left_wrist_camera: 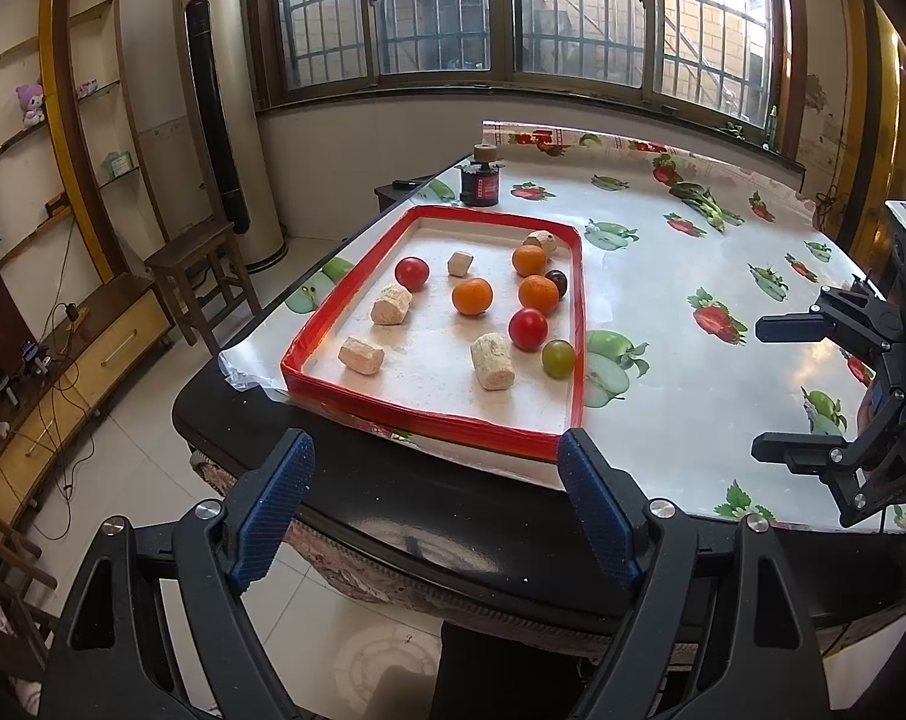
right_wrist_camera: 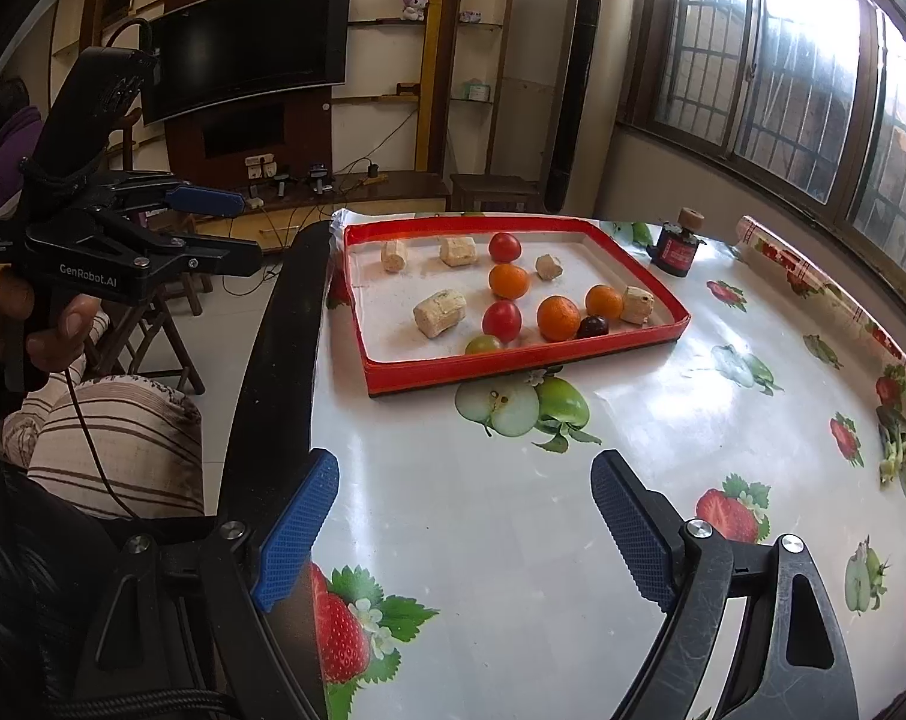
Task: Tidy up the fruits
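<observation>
— Where is the fruit?

— All of it lies in the shallow red-rimmed rectangular tray (left_wrist_camera: 564, 324) on the glossy fruit-print tablecloth (left_wrist_camera: 681, 276): three round orange tangerines (left_wrist_camera: 472, 296), two shiny red tomatoes (left_wrist_camera: 528, 329), one small green tomato (left_wrist_camera: 558, 358) at the near right and one dark purple, almost black fruit (left_wrist_camera: 557, 282) tucked against the right rim, just beside a tangerine.

— Only fruit in there?

— No, pale crumbly cork-like chunks (left_wrist_camera: 492, 360) are scattered among it (five by my count), with crumbs on the tray floor.

— And the grippers?

— The left gripper (left_wrist_camera: 435, 480) hangs just off the table's near edge, its blue ribbed pads (left_wrist_camera: 276, 501) spread wide with nothing between them. The right gripper (right_wrist_camera: 465, 516) hovers over bare tablecloth, well short of the tray, jaws likewise wide apart and empty.

— Anything else on the table?

— A small dark jar with a red label and a cork top (right_wrist_camera: 676, 247) stands just beyond the tray's far corner.
</observation>
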